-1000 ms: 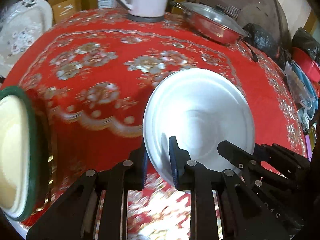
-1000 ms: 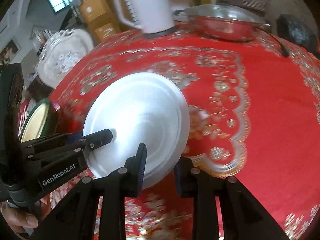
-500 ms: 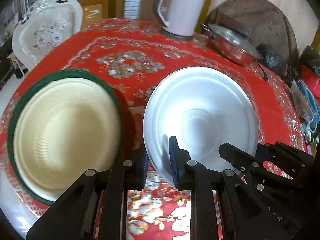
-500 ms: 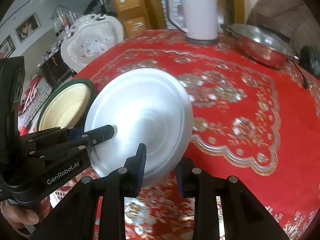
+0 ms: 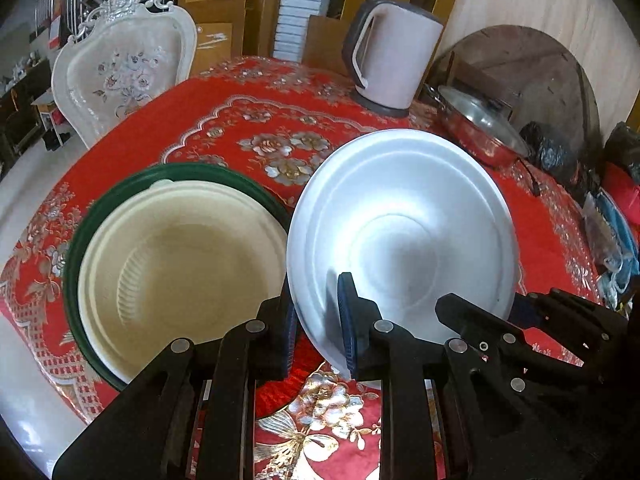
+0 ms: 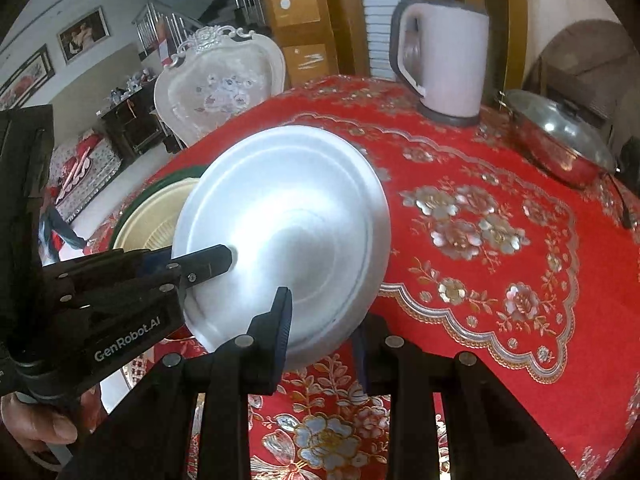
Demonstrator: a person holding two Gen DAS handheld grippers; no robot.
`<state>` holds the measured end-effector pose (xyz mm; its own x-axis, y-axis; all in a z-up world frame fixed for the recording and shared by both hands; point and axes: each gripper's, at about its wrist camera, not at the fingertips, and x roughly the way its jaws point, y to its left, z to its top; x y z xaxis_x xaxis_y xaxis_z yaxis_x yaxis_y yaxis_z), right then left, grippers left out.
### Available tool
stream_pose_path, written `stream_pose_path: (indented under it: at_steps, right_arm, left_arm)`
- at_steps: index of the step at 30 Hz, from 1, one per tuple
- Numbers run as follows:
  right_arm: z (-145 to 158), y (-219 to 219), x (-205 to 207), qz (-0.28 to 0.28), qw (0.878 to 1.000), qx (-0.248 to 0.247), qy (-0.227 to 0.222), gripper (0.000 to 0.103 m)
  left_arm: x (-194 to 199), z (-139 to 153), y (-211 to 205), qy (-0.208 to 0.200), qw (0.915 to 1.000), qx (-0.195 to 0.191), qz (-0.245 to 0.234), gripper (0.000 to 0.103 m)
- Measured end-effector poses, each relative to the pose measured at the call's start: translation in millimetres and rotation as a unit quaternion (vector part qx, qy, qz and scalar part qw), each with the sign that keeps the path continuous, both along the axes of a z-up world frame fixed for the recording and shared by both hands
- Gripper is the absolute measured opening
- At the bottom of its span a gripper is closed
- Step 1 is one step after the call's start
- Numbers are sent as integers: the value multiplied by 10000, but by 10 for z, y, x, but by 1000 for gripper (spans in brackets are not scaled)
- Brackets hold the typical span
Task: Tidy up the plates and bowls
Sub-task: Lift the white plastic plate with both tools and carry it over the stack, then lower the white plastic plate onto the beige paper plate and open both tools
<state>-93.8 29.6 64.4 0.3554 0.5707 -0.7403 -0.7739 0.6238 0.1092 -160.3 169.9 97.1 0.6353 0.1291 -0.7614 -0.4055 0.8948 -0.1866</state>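
Note:
A silver metal plate hangs tilted above the red tablecloth, held at its near rim by both grippers. My left gripper is shut on the rim's left part, one finger above and one beneath. My right gripper is shut on the rim further right and shows in the left wrist view as the right gripper. To the plate's left a cream bowl rests inside a green-rimmed dish. In the right wrist view the plate partly covers the cream bowl, and the left gripper reaches in from the left.
A pale kettle and a steel pan with a glass lid stand at the table's far side. An ornate white chair stands beyond the far left edge. Black bags and packets crowd the right edge. A hand holds the left gripper.
Both grippers have carried the silver plate leftwards and a little upwards. The cream bowl in the green dish has come fully into view beside it. Both grips have held.

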Motion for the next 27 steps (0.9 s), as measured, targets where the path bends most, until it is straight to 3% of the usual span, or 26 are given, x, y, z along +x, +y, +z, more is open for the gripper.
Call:
stream_pose_path:
  at_steps: [8,16,27]
  right_arm:
    - [65,160,-37,174,9998,42,-53,29]
    - [47,534,-142,546,9985,-24,-29,29]
    - [-44,875,-269,845,9962,-187,17,29]
  left_arm:
    - [-152,65,155,-92,9994,167,271,19]
    - [-340,23,472,-57,9972,158,723,19]
    - [-496,-81,690,22,9953,93,962,19]
